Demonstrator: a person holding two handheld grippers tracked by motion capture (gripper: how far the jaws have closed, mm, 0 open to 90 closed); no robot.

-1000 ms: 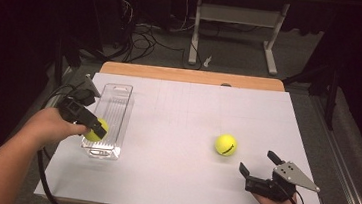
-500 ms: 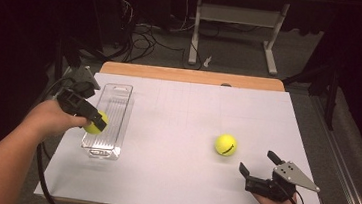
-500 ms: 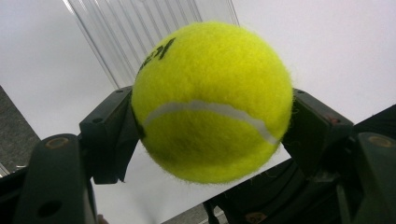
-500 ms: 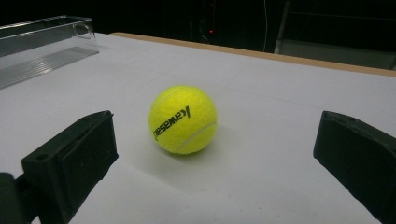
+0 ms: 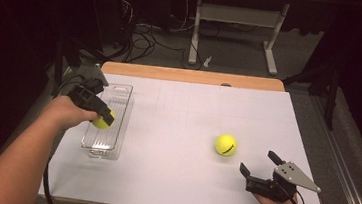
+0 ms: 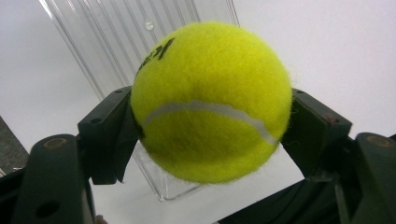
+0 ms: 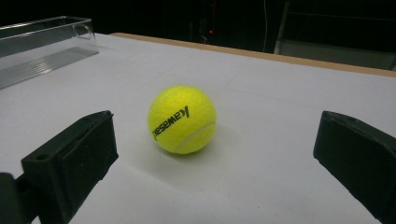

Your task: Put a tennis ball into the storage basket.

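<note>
Tennis ball (image 6: 210, 100), clenched in the left claw (image 5: 98, 113), hangs over the clear tray (image 5: 119, 101) near the counter's (image 5: 181, 182) left edge. Right gripper view reveals "Kawasaki" lettering on the second ball (image 7: 182, 119), lying ahead of the released right claw (image 5: 259, 166).

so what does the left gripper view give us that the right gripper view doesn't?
Left gripper view: a tennis ball clamped between the left tool's black jaws, hanging over the ribbed floor of the clear tray.

Right gripper view: a second tennis ball resting free on the white table, ahead of the right tool, whose jaws stand wide apart and touch nothing; wooden table edge behind.

Both: the clear tray, the white table surface, and a yellow ball with black lettering.
</note>
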